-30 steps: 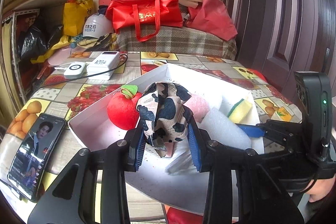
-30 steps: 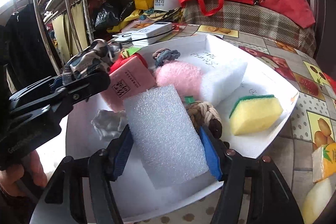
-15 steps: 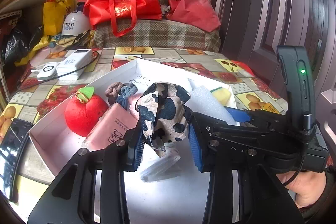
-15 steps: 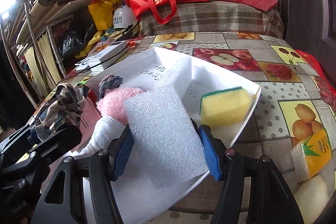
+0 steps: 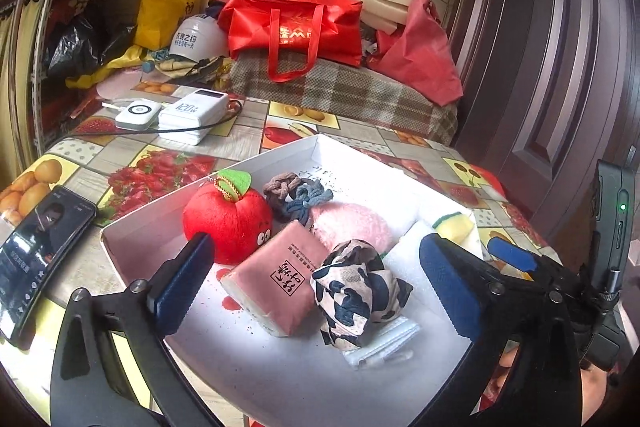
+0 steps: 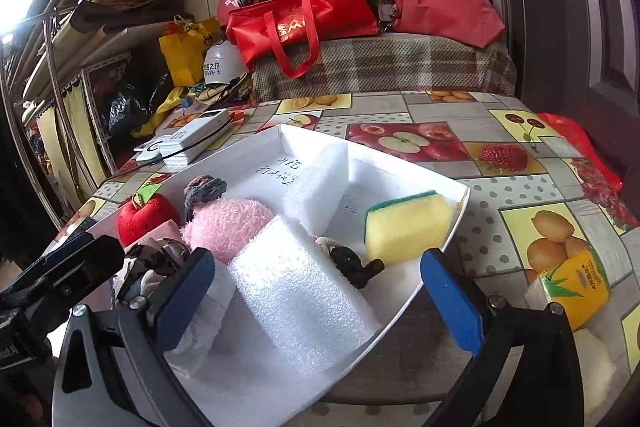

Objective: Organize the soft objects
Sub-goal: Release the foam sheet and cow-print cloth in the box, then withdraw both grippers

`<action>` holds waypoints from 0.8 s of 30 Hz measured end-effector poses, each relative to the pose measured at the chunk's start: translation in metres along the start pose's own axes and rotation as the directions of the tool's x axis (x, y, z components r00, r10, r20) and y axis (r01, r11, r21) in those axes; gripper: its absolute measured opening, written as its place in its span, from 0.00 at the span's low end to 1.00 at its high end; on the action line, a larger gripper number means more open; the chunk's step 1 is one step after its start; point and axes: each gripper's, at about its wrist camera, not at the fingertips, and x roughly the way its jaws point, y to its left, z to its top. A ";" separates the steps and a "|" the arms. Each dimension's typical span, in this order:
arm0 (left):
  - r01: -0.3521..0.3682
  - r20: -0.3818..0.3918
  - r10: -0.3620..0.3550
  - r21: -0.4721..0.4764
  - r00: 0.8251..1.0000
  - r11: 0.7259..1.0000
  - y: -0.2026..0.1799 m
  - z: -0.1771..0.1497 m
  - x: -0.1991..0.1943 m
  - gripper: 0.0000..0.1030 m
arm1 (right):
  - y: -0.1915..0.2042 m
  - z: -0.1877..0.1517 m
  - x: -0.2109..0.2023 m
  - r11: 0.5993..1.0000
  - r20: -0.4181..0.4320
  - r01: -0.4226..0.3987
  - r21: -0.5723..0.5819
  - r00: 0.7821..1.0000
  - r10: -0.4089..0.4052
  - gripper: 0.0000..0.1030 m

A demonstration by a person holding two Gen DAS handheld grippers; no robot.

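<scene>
Fruit-print tabletop point(image 5: 240, 151) unchanged; both hand-held grippers, left point(image 5: 316, 287) and right point(image 6: 316, 291), are now opening, cow-print cloth point(image 5: 356, 291) and foam block point(image 6: 300, 291) released at 12 o'clock between their jaws.

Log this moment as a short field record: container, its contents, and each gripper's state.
container: white tray on fruit-print table
contents: red plush apple, pink tissue pack, cow-print cloth, pink fluffy ball, white foam block, yellow sponge
left gripper: jaws opening, cloth between them, unpressed
right gripper: jaws opening, foam block between them, unpressed
</scene>
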 end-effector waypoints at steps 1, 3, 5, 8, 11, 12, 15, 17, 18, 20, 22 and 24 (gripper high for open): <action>-0.006 0.021 0.006 0.008 1.000 1.000 -0.002 0.000 -0.004 1.00 | 0.000 0.000 -0.002 1.000 0.012 0.006 -0.001 1.000 -0.006 1.00; -0.014 0.057 0.012 0.024 0.998 1.000 -0.005 0.000 -0.010 1.00 | 0.000 0.000 -0.007 1.000 0.037 0.017 0.000 0.999 -0.017 1.00; -0.021 0.085 0.018 0.042 0.996 0.999 -0.008 0.000 -0.015 1.00 | 0.000 0.000 -0.011 1.000 0.063 0.029 0.003 0.998 -0.029 1.00; -0.030 0.114 0.022 0.077 0.993 0.997 -0.014 -0.002 -0.021 1.00 | -0.002 -0.001 -0.018 0.999 0.104 0.043 0.014 0.994 -0.044 1.00; -0.030 0.139 0.013 0.122 0.990 0.992 -0.021 -0.005 -0.027 1.00 | -0.007 -0.003 -0.027 0.997 0.155 0.062 0.046 0.986 -0.069 1.00; -0.028 0.146 0.007 0.139 0.989 0.990 -0.025 -0.006 -0.029 1.00 | -0.010 -0.004 -0.031 0.995 0.172 0.071 0.064 0.982 -0.081 1.00; 0.003 0.151 -0.030 0.181 0.988 0.984 -0.032 -0.009 -0.034 1.00 | -0.018 -0.009 -0.041 0.986 0.172 0.126 0.112 0.975 -0.144 1.00; 0.024 0.141 -0.053 0.200 0.989 0.979 -0.036 -0.012 -0.034 1.00 | -0.026 -0.013 -0.043 0.983 0.130 0.137 0.121 0.980 -0.152 1.00; 0.030 0.136 -0.060 0.210 0.989 0.977 -0.039 -0.013 -0.035 1.00 | -0.030 -0.016 -0.046 0.983 0.113 0.138 0.123 0.982 -0.152 1.00; 0.043 0.130 -0.075 0.229 0.989 0.972 -0.044 -0.014 -0.035 1.00 | -0.040 -0.022 -0.055 0.980 0.094 0.151 0.131 0.982 -0.164 1.00; 0.070 0.123 -0.104 0.256 0.987 0.964 -0.050 -0.017 -0.037 1.00 | -0.052 -0.031 -0.069 0.977 0.087 0.163 0.135 0.981 -0.176 1.00; 0.095 0.114 -0.132 0.287 0.985 0.953 -0.058 -0.020 -0.039 1.00 | -0.066 -0.039 -0.085 0.974 0.085 0.174 0.147 0.979 -0.188 1.00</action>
